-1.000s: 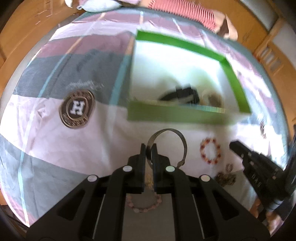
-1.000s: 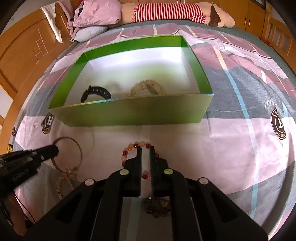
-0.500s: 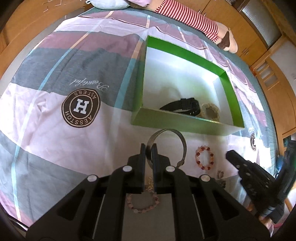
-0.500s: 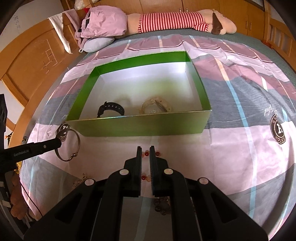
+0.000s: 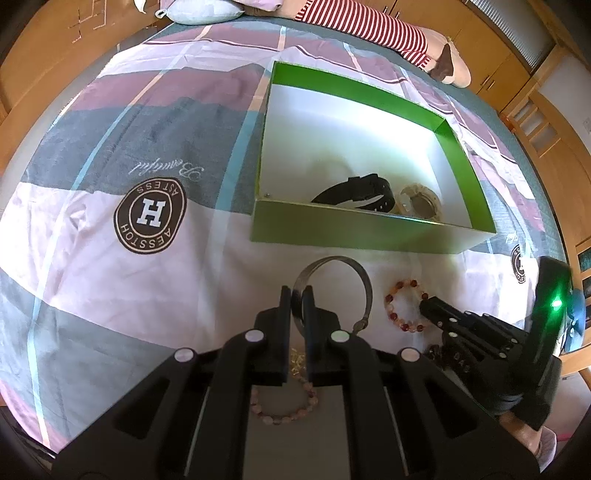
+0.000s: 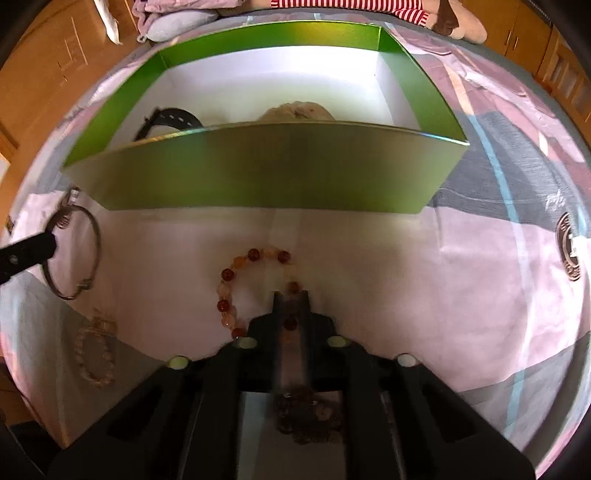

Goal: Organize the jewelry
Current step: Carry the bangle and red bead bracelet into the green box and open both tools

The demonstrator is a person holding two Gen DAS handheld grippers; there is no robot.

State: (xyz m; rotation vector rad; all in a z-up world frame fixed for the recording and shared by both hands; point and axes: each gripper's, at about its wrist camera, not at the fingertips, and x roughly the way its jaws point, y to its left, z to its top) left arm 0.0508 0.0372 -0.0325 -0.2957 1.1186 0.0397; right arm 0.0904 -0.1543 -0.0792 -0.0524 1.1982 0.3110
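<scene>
My left gripper (image 5: 296, 300) is shut on a silver bangle (image 5: 364, 286) and holds it above the bedsheet, in front of the green box (image 5: 354, 236). The box holds a black watch (image 5: 356, 190) and a beige bead bracelet (image 5: 421, 201). My right gripper (image 6: 290, 301) has come down over a red-and-orange bead bracelet (image 6: 231, 275) on the sheet, its narrowly parted fingers on either side of the beads. That bracelet (image 5: 397, 308) and the right gripper (image 5: 424, 304) also show in the left wrist view. The bangle (image 6: 90, 254) also shows in the right wrist view.
A pink bead bracelet (image 5: 284, 408) and a small gold piece (image 5: 297, 363) lie under my left gripper. A pale bead bracelet (image 6: 94, 354) and a dark bead cluster (image 6: 306, 410) lie near the bed's front edge. A striped plush (image 5: 369, 27) lies beyond the box.
My right gripper has dropped low and forward onto the red bead bracelet, with its fingers around the beads. My left gripper has kept the bangle and risen a little.
</scene>
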